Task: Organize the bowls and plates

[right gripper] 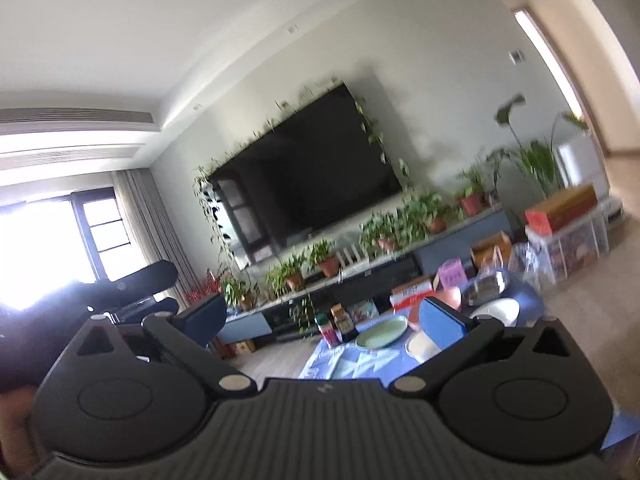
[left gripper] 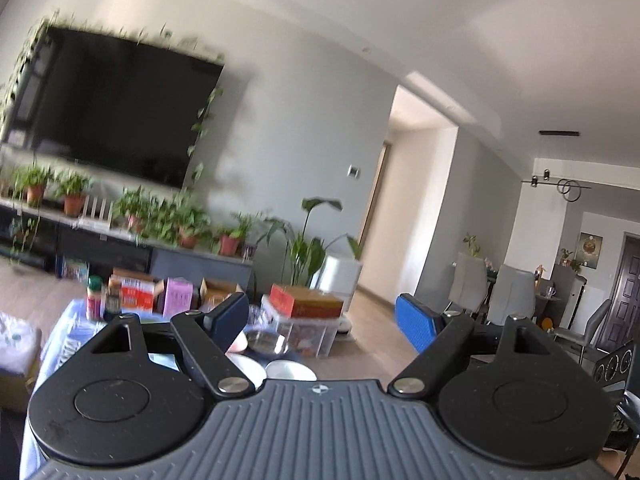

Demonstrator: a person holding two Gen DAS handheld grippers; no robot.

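Both grippers are held level above a low table with a blue cloth. My left gripper is open, with nothing between its blue pads. Below it lie a steel bowl, a pink bowl and two white bowls. My right gripper is also open and holds nothing. Past it on the cloth are a pale green plate, a white bowl partly behind the right finger, another white bowl, the pink bowl and the steel bowl.
Two small bottles stand at the cloth's far side near the green plate. Cardboard boxes and a clear bin under a red box sit on the floor beyond. A TV cabinet with potted plants lines the wall. Dining chairs stand far right.
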